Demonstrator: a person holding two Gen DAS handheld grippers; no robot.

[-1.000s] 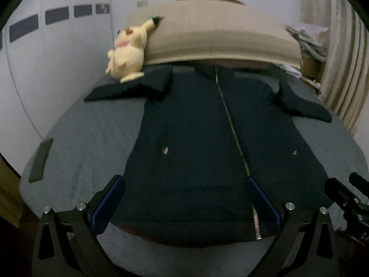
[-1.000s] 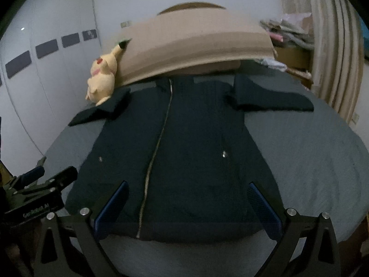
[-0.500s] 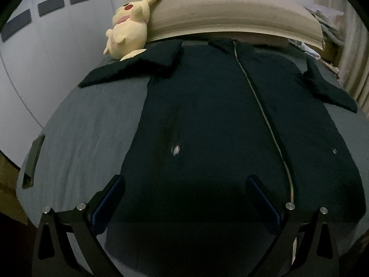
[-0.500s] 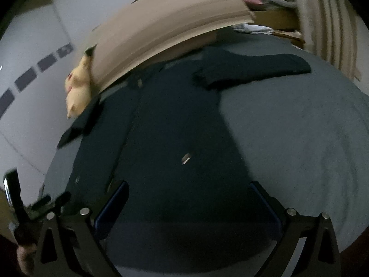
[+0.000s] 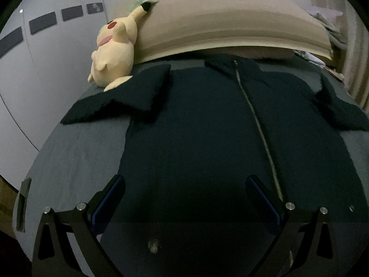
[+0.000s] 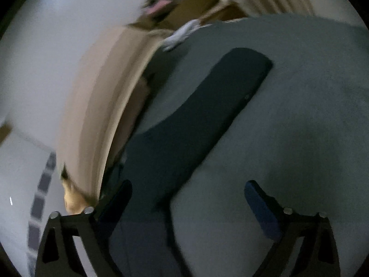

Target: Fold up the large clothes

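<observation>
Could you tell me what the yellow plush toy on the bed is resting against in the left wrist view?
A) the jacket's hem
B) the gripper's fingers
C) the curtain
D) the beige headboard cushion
D: the yellow plush toy leans against the left end of the beige headboard cushion, with one foot by the dark jacket's spread sleeve, far from the curtain.

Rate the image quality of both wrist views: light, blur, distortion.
Left wrist view: dim but fairly sharp; the dark jacket loses detail in shadow near the left gripper, while the plush stays readable; fisheye bends the bed. Right wrist view: strong motion blur smears the headboard and wall; only the sleeve keeps clear edges; horizon tilted.
</observation>
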